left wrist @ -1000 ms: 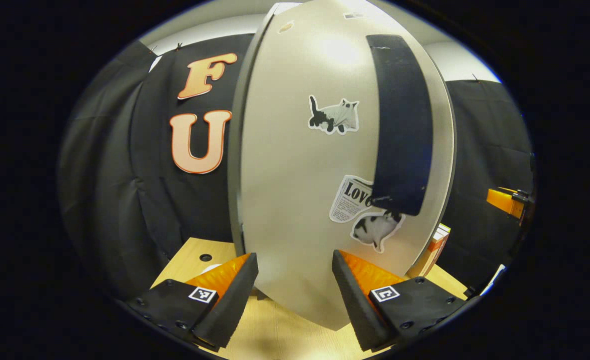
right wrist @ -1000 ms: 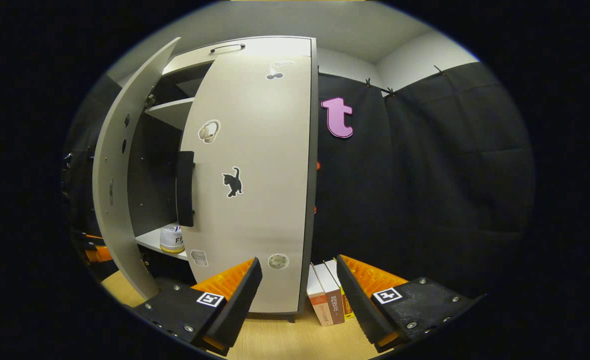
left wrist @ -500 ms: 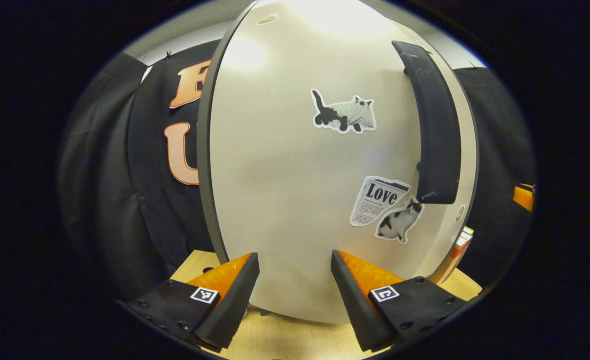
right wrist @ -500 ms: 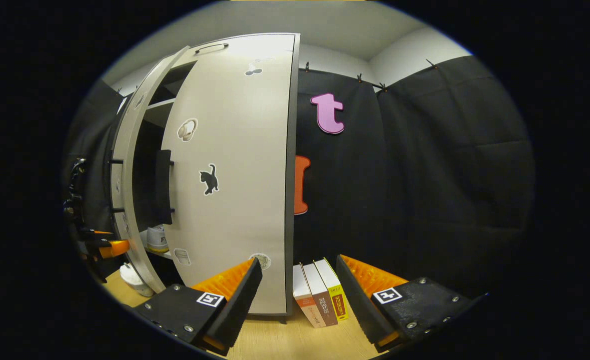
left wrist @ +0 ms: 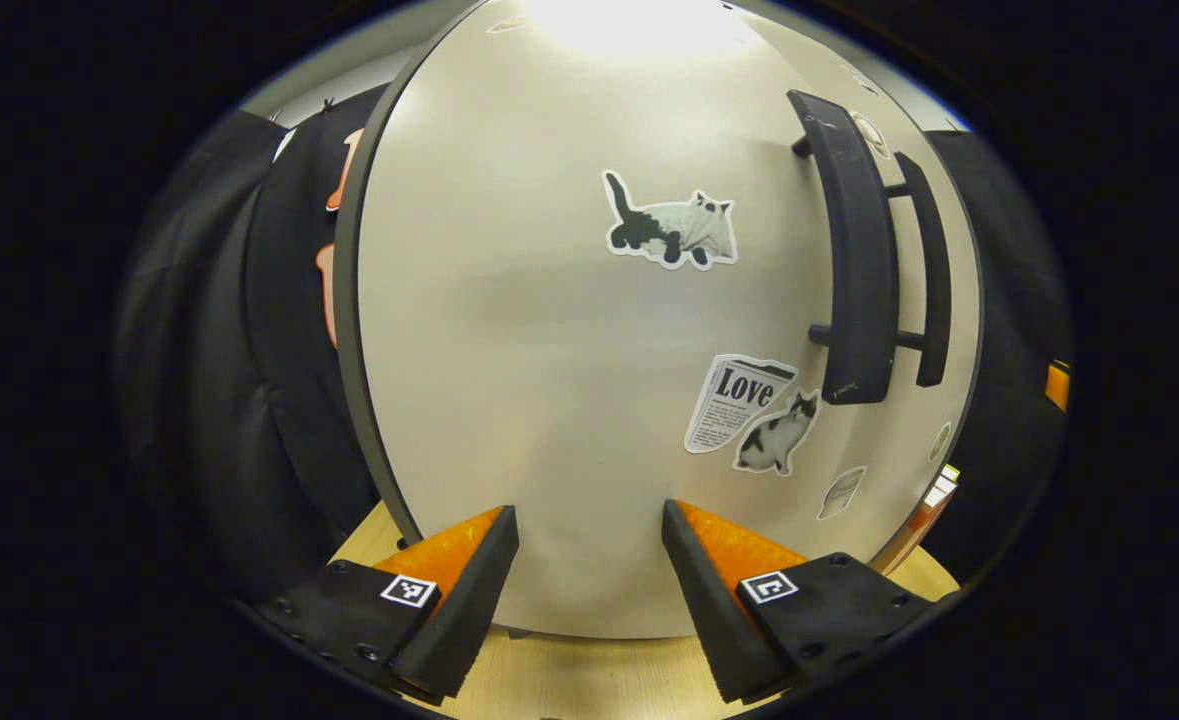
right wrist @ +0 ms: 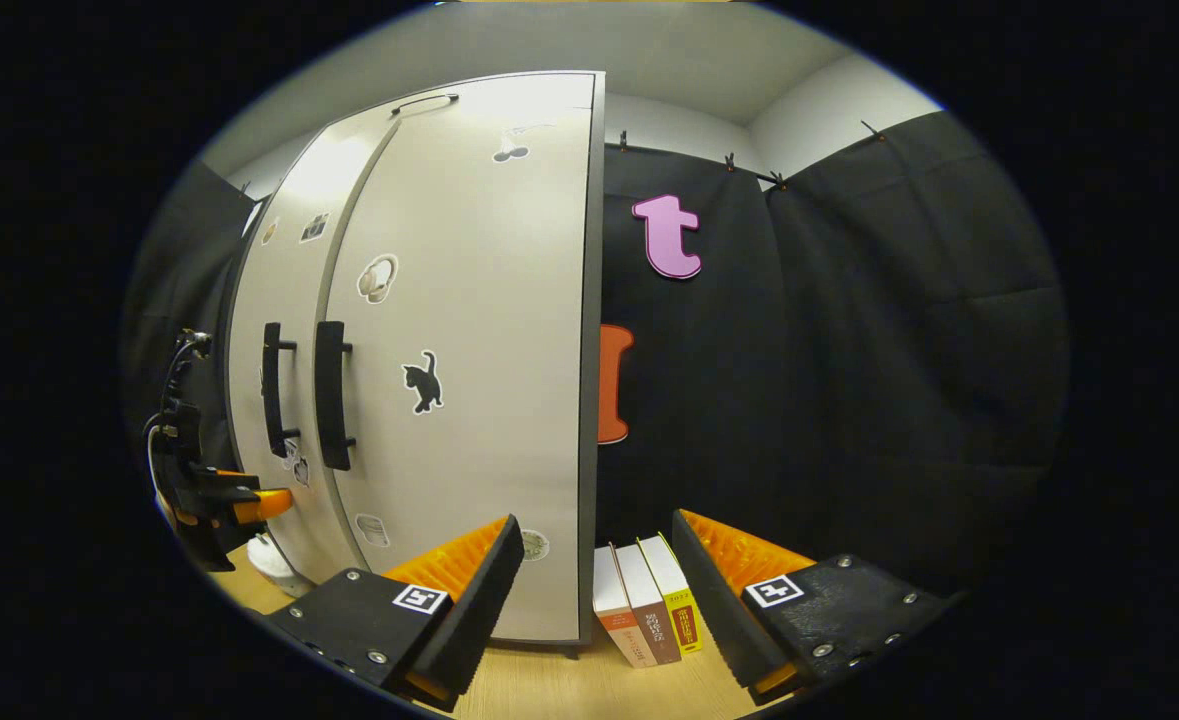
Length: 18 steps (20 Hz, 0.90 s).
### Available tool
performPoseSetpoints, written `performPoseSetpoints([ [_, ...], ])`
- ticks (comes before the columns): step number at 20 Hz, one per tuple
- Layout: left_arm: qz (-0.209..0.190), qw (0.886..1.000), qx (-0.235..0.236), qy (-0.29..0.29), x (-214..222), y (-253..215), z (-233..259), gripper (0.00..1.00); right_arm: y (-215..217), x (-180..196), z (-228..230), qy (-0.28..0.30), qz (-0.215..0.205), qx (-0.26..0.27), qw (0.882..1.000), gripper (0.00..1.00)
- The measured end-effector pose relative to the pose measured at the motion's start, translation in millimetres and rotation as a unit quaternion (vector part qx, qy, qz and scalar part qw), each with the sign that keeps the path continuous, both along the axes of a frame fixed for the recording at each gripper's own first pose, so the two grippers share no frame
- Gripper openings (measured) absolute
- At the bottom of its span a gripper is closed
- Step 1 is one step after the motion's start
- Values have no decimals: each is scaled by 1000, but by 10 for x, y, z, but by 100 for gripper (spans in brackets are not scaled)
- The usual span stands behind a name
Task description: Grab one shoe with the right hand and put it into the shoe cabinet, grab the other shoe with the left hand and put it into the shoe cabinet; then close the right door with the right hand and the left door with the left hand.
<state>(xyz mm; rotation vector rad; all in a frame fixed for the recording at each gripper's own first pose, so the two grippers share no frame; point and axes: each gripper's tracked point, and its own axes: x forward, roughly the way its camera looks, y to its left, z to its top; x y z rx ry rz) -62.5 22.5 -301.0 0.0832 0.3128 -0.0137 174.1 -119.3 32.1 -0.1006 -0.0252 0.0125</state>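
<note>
The pale shoe cabinet stands with both doors shut; its two black handles (right wrist: pixel 272 390) (right wrist: pixel 332 395) sit side by side. In the left gripper view the left door (left wrist: pixel 549 330), with cat stickers, fills the space just ahead, its handle (left wrist: pixel 854 260) at the right. My left gripper (left wrist: pixel 589 560) is open, its tips close against the door's lower part; it also appears low at that door (right wrist: pixel 239 500) in the right gripper view. My right gripper (right wrist: pixel 594 580) is open and holds nothing, a little in front of the right door (right wrist: pixel 479 350). The shoes are hidden behind the doors.
Three books (right wrist: pixel 649 600) stand upright on the wooden table (right wrist: pixel 549 680) just right of the cabinet. A small white object (right wrist: pixel 267 562) sits at the cabinet's left foot. Black cloth walls close in behind and to both sides.
The left door has swung shut, with my left gripper following it, and its handle now sits beside the right door's. The shelf and white shoe are now hidden. My right gripper has barely moved.
</note>
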Motion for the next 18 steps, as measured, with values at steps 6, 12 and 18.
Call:
performPoseSetpoints([
  [6,-12,999,-3,-40,-412,56,749,95,-25,-60,367,-5,-3,-2,1000,93],
  [12,8,993,1,-116,-895,417,1890,95,136,-318,855,-21,11,-13,1000,92],
  [18,35,987,26,-154,-1551,902,2621,95,307,-649,1269,-47,19,-21,998,92],
])
